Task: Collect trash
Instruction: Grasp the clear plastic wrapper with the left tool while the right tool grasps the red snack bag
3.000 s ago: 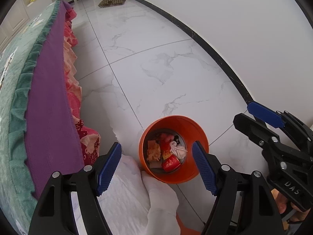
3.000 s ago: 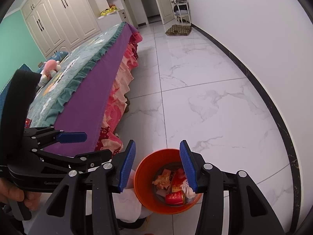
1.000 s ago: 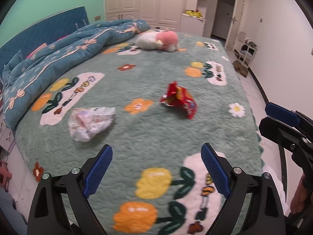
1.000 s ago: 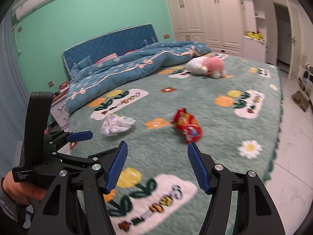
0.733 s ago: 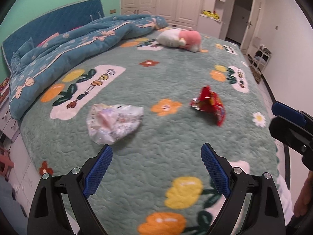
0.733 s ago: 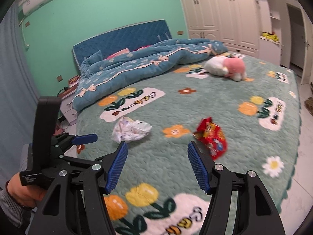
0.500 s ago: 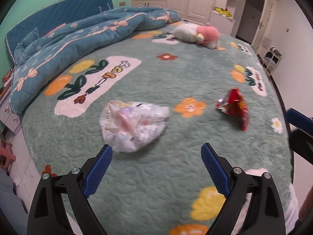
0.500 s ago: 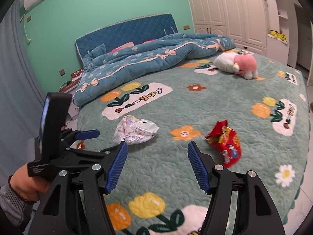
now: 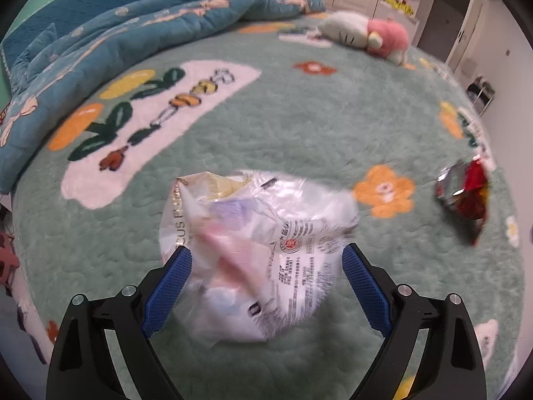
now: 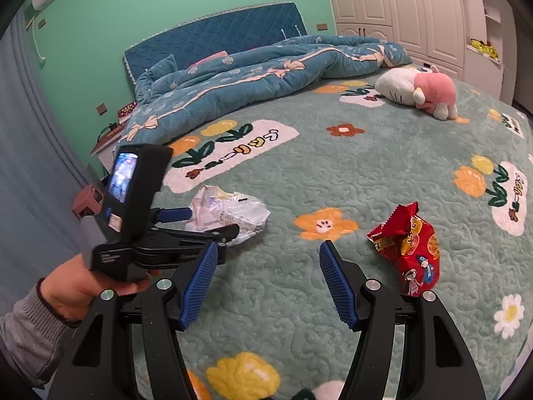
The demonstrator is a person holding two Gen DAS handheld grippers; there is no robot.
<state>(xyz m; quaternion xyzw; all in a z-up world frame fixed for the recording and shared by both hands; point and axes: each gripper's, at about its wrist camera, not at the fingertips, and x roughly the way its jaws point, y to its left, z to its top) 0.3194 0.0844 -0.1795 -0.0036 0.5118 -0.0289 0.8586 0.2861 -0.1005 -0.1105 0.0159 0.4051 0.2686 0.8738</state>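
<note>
Looking over the bed (image 10: 366,180), I see its green flowered cover filling most of both views, with a blue quilt (image 10: 253,76) bunched toward the headboard and a pink-and-white plush (image 10: 419,93) lying beyond it near the wardrobes.

On the cover lie two pieces of trash. The clear bag (image 9: 260,253), crumpled, with printed text and pale pink and yellow showing through, sits between my left fingers; it looks blurred in the left view. My left gripper (image 9: 266,283) is spread wide, one blue pad (image 9: 166,286) at each flank of the bag, the left pad right at its edge and the right pad just beside it. Whether either pad actually touches the plastic I cannot tell. From the right view, the left gripper (image 10: 200,223) reaches over the near side of that same bag (image 10: 233,213), held in my left hand (image 10: 76,286).

The red wrapper (image 10: 409,246), smaller and crinkled, with cartoon figures on it, lies well apart from the bag, past an orange flower in the cover. In the left view it shows near the right edge (image 9: 466,196).

My right gripper (image 10: 266,283) hovers above bare cover with its fingers apart and nothing between them; the wrapper lies just outside its right finger.
</note>
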